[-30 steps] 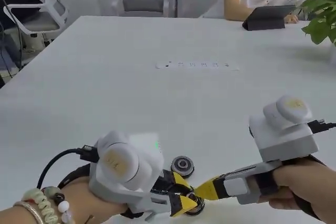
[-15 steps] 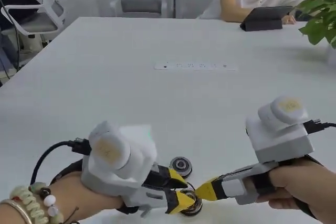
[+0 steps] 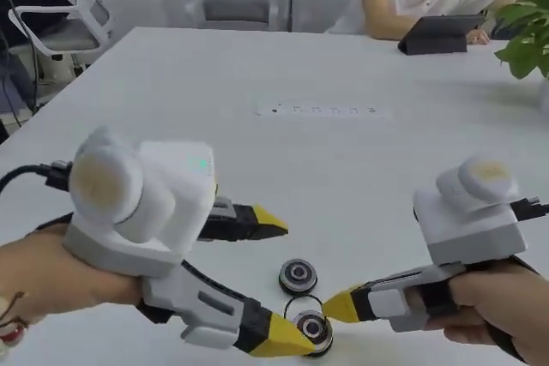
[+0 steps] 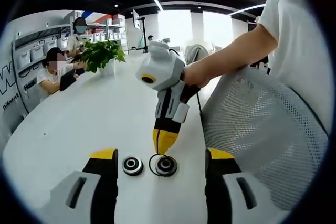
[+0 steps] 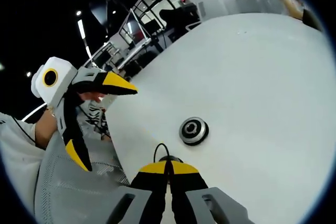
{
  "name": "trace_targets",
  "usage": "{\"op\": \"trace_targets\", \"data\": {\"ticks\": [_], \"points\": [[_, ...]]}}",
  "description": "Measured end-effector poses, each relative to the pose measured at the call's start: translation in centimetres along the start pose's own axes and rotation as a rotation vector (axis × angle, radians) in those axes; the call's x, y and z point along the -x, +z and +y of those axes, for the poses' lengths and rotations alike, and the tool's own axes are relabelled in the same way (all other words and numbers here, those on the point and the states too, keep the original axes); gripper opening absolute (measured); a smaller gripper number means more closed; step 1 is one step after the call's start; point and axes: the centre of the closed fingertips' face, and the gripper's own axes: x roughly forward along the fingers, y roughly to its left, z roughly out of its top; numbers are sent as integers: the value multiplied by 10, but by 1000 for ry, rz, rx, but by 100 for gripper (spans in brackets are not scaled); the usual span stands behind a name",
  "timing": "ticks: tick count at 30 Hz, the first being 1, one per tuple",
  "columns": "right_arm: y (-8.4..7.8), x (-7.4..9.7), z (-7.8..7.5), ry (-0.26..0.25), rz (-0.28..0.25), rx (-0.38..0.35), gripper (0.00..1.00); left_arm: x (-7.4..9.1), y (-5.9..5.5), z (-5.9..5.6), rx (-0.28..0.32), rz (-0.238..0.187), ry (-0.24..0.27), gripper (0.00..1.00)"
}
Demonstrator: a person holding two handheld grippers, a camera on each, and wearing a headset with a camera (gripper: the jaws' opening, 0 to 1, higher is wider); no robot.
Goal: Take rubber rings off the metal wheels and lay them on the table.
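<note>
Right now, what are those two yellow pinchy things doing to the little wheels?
A person holds a gripper in each hand at a white table. The right gripper has its jaws shut on a thin black rubber ring, which looks partly pulled off the near metal wheel. The left gripper hangs above with its jaws wide open, holding nothing. A second wheel lies just beyond.

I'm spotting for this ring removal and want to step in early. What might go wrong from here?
The left tongs stand open, off the near wheel, so the shut right tongs pulling the rubber ring may drag the wheel. The wheel lies close to the near edge of the table and might roll off.
</note>
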Motion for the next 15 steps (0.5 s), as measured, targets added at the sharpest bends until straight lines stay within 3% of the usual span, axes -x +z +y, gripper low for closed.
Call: {"op": "trace_targets", "data": {"ticks": [4, 7, 10, 13, 15], "points": [[6, 5, 0, 0, -24, 0, 0, 18, 1, 5, 10, -13, 36, 68], [12, 8, 5, 3, -52, -1, 0, 33, 11, 8, 37, -61, 75, 75], [18, 12, 8, 7, -78, -4, 0, 52, 29, 6, 24, -136, 97, 79], [22, 16, 7, 9, -102, -2, 0, 68, 37, 7, 29, -174, 135, 80], [27, 19, 9, 11, -120, -2, 0, 78, 36, 8, 35, -178, 164, 81]]}}
